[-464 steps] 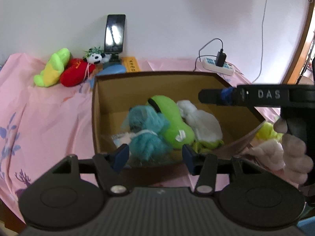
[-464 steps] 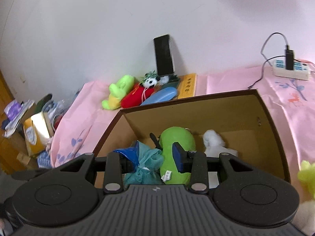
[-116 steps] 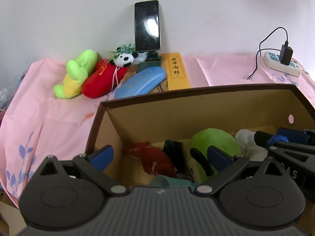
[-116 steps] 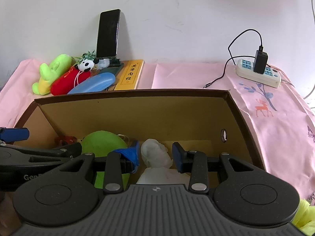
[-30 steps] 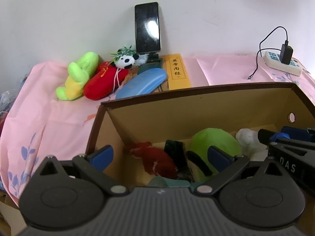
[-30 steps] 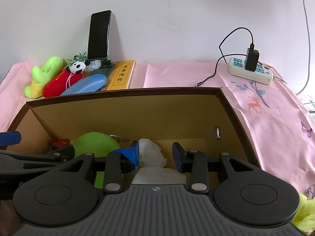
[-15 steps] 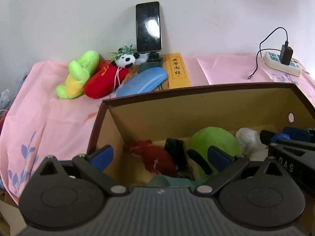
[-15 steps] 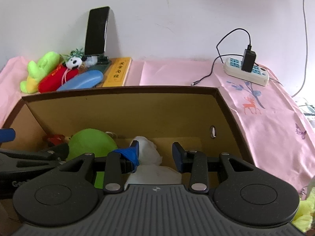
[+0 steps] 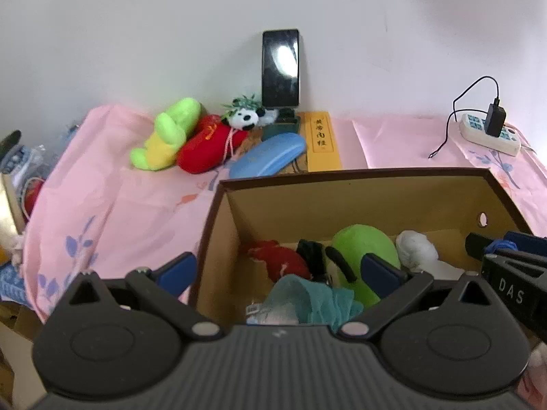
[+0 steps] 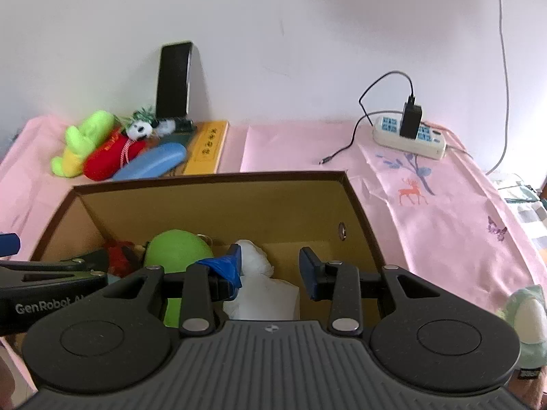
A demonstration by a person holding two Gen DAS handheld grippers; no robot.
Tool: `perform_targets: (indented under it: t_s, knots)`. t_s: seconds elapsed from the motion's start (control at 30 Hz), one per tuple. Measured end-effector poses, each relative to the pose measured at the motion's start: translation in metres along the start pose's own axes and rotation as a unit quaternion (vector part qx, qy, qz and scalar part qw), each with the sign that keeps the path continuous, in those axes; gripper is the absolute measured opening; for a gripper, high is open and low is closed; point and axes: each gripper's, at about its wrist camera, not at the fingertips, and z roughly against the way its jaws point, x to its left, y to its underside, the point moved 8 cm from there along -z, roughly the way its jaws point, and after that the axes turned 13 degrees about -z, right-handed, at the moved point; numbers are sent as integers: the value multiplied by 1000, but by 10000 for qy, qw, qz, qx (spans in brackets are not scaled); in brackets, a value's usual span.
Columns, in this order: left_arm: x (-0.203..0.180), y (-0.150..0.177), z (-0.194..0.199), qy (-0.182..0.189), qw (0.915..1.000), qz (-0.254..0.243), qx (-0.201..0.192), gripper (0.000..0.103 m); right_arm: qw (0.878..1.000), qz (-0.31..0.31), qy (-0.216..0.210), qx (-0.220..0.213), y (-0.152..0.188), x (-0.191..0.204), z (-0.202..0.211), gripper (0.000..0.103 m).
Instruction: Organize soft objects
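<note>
Pink cloth (image 9: 112, 205), both tongs (image 9: 280, 270) (image 10: 271, 268) gaping over box (image 10: 212, 179)

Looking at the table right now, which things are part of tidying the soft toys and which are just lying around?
Part of the job:
cardboard box
green plush, red plush, white plush and teal plush inside it
light green toy outside the box

Just lying about:
phone
power strip
blue case
yellow box
</note>
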Motion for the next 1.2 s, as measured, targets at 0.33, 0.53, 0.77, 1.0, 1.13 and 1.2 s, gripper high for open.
perform_targets:
  t_s: [0.33,0.53,0.77,1.0,1.13,1.2]
  knots:
    - [-5,13,45,15,9999,79,-88,102,9997,-105,-143,-149,6,-2,36,21]
    - [-8,25,55,-28,9999,37,113,102,9998,26,-164,-122,15,-1,51,21]
    - [-14,34,61,-5,9997,-67,236,102,9999,105,-128,-27,23,-4,61,21]
    - [-19,39,64,74,9994,-139,323,102,9999,2,-69,88,30,-9,66,21]
    - [-19,40,66,96,9994,-81,325,102,9999,-8,-70,97,30,-10,67,21]
    - [-18,40,67,105,9994,-58,314,102,9999,-1,-72,97,30,-10,67,21]
